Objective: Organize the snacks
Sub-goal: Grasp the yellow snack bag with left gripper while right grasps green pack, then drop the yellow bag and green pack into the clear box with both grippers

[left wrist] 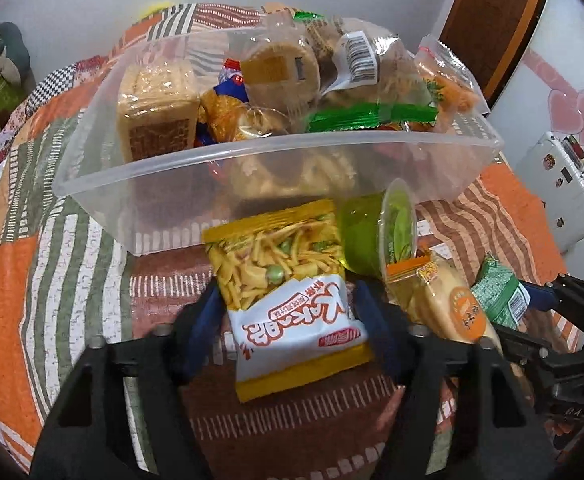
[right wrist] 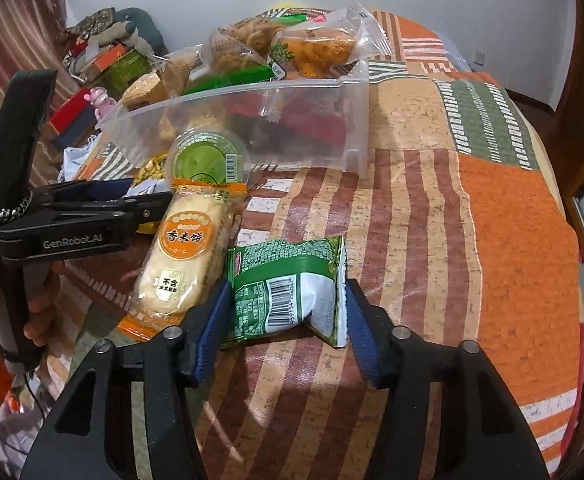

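A clear plastic bin (left wrist: 103,184) full of wrapped snacks stands on the patchwork cloth; it also shows in the right wrist view (right wrist: 356,120). My left gripper (left wrist: 287,300) is shut on a yellow-and-white snack packet (left wrist: 287,292), held just in front of the bin. My right gripper (right wrist: 285,304) has its blue pads against both sides of a green packet (right wrist: 283,284) lying on the cloth. A rice-cracker pack (right wrist: 185,248) and a green jelly cup (right wrist: 205,158) lie between the two grippers.
The table has a striped orange, green and brown cloth (right wrist: 472,200). Boxes and clutter (right wrist: 99,64) lie beyond the table's left side. A white case (left wrist: 564,184) stands by the wall at right. The door (left wrist: 496,20) is behind.
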### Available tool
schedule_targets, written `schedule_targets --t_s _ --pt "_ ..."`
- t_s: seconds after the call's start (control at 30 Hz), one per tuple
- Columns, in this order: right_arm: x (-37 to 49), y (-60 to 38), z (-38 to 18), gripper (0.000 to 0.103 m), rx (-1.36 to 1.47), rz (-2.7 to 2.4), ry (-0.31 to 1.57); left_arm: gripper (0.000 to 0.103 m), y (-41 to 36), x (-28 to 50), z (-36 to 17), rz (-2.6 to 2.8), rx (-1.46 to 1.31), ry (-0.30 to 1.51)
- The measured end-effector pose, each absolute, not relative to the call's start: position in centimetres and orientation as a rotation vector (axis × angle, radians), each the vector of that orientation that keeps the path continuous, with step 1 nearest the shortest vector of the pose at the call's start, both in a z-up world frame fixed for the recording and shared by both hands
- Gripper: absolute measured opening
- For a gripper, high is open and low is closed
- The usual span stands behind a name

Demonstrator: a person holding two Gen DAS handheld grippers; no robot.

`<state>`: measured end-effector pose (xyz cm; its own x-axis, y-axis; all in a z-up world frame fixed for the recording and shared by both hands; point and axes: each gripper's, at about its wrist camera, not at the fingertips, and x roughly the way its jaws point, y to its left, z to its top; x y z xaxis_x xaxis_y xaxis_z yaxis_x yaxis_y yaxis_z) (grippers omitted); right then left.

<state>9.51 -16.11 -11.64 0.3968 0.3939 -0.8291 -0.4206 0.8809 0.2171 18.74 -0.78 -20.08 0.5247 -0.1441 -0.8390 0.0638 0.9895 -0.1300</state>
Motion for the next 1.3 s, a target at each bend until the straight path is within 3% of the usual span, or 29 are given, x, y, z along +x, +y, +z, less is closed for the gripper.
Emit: schedule_targets --t_s 0.23,0.73,1.3 --pt "9.1 -16.8 -11.4 0.036 -0.001 0.52 1.027 0.048 0.2 17.1 -19.1 -0.139 -0.092 0.993" --pt "9.7 -19.0 -6.9 0.036 0.05 0.501 0.894 0.048 2.7 15.1 -12.4 -0.115 -0.119 0.851" --pt "14.7 -15.6 -0.9 0.036 0.075 0.52 0.703 0.048 5.2 18.1 -6.3 -0.057 -0.131 0.7"
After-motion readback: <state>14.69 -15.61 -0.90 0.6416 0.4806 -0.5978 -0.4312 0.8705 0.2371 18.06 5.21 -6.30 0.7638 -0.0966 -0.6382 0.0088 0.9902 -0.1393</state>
